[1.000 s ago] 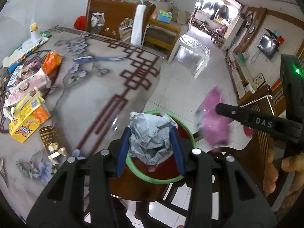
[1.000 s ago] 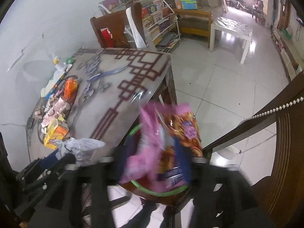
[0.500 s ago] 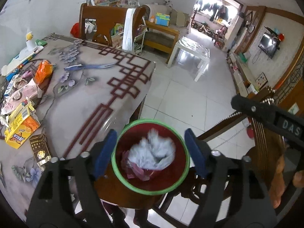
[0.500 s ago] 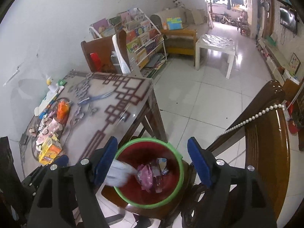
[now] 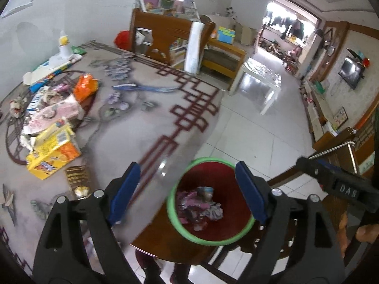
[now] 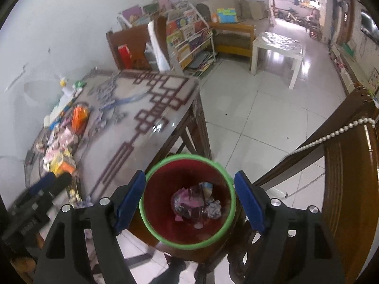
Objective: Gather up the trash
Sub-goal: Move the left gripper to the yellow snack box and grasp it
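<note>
A red bin with a green rim (image 5: 171,213) (image 6: 142,213) stands on a wooden chair seat by the table corner. Crumpled grey paper and pink wrappers (image 5: 199,208) (image 6: 196,203) lie at its bottom. My left gripper (image 5: 187,168) hovers above the bin's left side, jaws opening with nothing between them. My right gripper (image 6: 189,174) is open and empty right over the bin mouth. More trash sits on the table's far left: a yellow box (image 5: 52,151), an orange bag (image 5: 85,87), a pink packet (image 5: 59,113) and a small gold box (image 5: 75,177).
The patterned table (image 5: 142,123) runs left of the bin. A wooden chair back (image 6: 350,189) with a bead string rises at the right. Another chair (image 5: 165,37), a bookshelf (image 6: 184,30) and a white side table (image 5: 260,80) stand farther off on the tiled floor.
The left gripper let go of the crumpled paper and the right gripper its pink and orange wrappers; both now lie in the bin. Both grippers opened wide.
</note>
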Motion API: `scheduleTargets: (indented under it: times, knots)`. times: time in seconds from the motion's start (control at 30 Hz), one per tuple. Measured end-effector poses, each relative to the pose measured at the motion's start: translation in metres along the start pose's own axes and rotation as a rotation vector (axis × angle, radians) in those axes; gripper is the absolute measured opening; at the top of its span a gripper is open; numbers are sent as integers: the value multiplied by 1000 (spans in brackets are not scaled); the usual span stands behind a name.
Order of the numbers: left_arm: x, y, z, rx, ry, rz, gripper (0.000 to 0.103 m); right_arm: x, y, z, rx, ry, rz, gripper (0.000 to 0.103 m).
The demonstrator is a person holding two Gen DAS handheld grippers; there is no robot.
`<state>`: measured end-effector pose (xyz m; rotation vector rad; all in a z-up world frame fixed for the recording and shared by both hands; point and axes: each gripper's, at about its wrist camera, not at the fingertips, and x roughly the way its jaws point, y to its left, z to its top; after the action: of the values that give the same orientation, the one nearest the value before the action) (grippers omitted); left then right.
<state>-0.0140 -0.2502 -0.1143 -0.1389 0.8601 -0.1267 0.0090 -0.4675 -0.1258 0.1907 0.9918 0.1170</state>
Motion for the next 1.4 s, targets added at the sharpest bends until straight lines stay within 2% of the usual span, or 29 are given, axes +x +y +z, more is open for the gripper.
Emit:
scheduleTargets:
  times: [0.23, 0.4, 0.53, 0.7, 0.87, 1.0, 1.17, 1.27, 1.4]
  knots:
    - [-5, 52, 3, -42, -14, 64, 80, 18, 17, -10, -61, 75, -18, 75]
    - [-5, 100, 6, -18, -16, 112, 80, 23, 31, -7, -62, 148, 54, 75]
    - [1, 155, 11, 51, 7, 185, 80, 18, 56, 4, -64, 147, 105, 81]
    - [17, 220, 13, 53, 90, 219, 80, 21, 99, 17, -86, 131, 144, 82]
    - [30, 247, 8, 88, 136, 171, 80, 38, 136, 15, -117, 172, 155, 82]
    - [41, 248, 6, 198, 149, 113, 80, 50, 155, 10, -114, 186, 146, 82]
    - [59, 251, 7, 274, 180, 69, 80, 67, 174, 4, -65, 185, 124, 82]
    - [70, 259, 8, 264, 206, 50, 76, 79, 188, -3, -68, 201, 107, 82]
    - [77, 262, 11, 248, 208, 21, 68, 89, 209, -12, -141, 201, 63, 82]
